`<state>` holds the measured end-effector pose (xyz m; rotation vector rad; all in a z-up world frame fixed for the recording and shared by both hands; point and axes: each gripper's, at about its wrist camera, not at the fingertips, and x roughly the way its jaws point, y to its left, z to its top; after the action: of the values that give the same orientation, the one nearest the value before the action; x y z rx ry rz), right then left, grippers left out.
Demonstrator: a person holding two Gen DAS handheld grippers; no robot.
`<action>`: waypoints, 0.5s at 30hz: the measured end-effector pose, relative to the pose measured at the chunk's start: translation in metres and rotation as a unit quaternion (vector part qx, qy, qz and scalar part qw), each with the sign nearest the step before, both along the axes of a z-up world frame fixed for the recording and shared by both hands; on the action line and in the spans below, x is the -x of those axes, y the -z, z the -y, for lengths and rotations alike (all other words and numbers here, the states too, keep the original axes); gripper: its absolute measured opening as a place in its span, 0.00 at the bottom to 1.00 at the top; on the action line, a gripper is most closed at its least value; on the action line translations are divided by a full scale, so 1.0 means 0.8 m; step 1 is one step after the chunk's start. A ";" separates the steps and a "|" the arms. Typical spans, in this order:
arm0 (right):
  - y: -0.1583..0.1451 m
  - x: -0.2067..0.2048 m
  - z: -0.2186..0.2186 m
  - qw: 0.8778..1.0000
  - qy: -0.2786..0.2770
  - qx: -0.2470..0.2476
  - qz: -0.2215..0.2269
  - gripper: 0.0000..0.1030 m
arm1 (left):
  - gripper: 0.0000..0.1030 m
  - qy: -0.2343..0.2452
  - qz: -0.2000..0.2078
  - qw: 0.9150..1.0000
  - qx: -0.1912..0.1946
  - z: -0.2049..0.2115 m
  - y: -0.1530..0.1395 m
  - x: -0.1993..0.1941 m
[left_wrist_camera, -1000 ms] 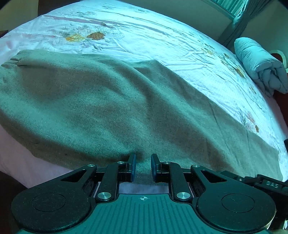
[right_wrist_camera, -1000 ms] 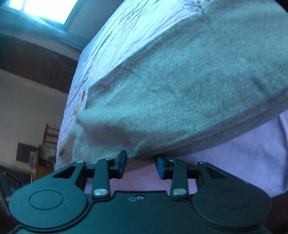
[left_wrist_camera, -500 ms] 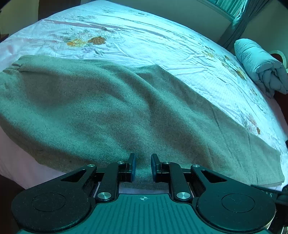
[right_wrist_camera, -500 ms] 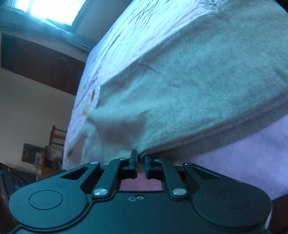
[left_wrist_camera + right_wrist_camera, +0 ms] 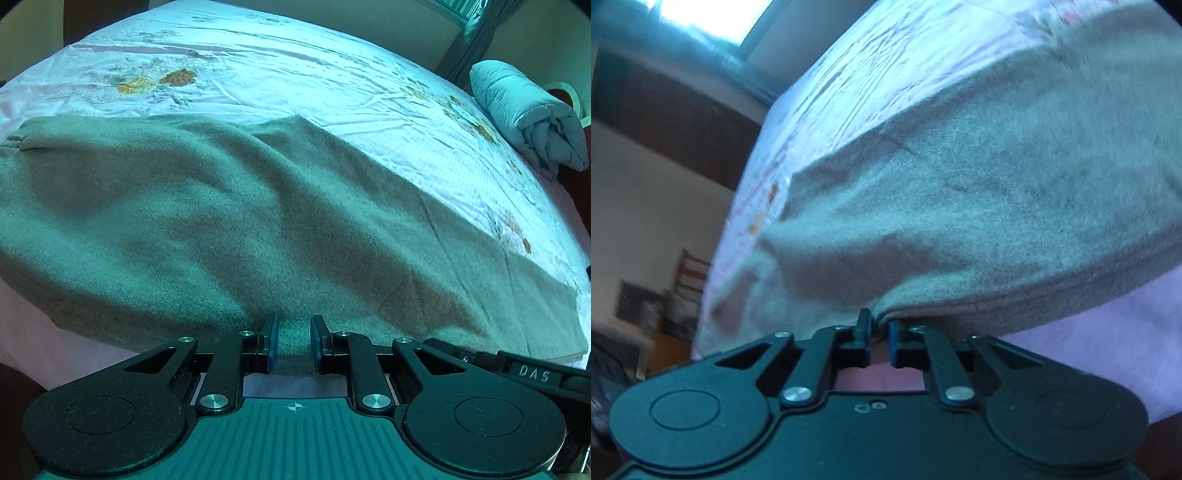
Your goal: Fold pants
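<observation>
Grey fleece pants [image 5: 979, 206] sit pinched at their near edge in the right hand-held gripper [image 5: 880, 334], a thin bite that could slip free if it pulls hard. At the left hand-held gripper [image 5: 293, 341] the near hem lies between fingers [image 5: 272, 341] set slightly apart; I cannot tell whether they grip. Beyond both, the pants spread across the bed [image 5: 295, 74]

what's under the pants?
The pants lie on the floral bedsheet, which shows bare beyond and below them. Sheet directly beneath is covered, and so is anything lying there.
</observation>
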<state>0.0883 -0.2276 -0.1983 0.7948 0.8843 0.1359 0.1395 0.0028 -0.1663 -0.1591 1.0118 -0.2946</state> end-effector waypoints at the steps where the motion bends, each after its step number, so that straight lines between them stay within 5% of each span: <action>1: -0.001 0.000 -0.003 1.000 -0.006 0.011 -0.003 0.00 | 0.18 0.001 0.000 1.000 -0.001 0.001 0.000 0.000; 13: -0.007 0.003 -0.013 0.998 -0.033 0.051 -0.008 0.00 | 0.29 0.012 0.007 1.000 -0.004 0.002 -0.001 0.007; 15: -0.007 0.002 -0.011 0.999 -0.025 0.043 -0.004 0.06 | 0.29 0.010 0.005 1.000 -0.003 0.002 0.000 0.006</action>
<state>0.0871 -0.2191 -0.1928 0.6942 0.9124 0.1391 0.1344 0.0015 -0.1659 -0.1420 1.0039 -0.3115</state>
